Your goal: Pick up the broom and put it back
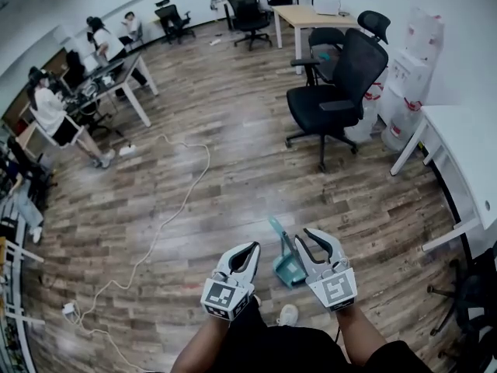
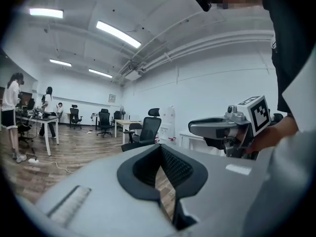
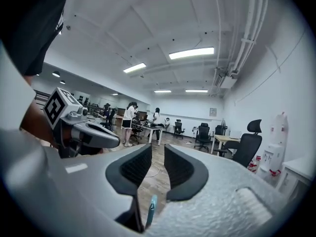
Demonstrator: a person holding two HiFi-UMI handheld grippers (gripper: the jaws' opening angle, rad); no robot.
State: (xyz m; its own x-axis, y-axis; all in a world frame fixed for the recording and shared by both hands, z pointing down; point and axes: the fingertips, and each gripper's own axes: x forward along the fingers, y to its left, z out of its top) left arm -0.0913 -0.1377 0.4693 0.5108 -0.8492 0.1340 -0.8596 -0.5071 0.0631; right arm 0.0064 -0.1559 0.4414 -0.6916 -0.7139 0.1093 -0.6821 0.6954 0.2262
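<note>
A teal broom [image 1: 284, 256] with a slanted handle and a pan-shaped foot stands on the wooden floor, seen in the head view between and below my two grippers. Both grippers are raised well above it and touch nothing. My left gripper [image 1: 251, 249] [image 2: 159, 149] has its pad tips meeting, with nothing held. The pads of my right gripper [image 1: 309, 239] [image 3: 158, 149] stand a narrow gap apart and are empty. In the right gripper view the teal handle tip [image 3: 151, 207] shows far below the jaws. Each gripper view also catches the other gripper alongside.
A black office chair [image 1: 334, 92] stands ahead, with white tables [image 1: 466, 154] and water bottles [image 1: 411, 68] at the right. A white cable [image 1: 167, 216] snakes over the floor at the left. People work at a desk [image 1: 109, 80] at the far left. My shoe [image 1: 288, 315] is near the broom.
</note>
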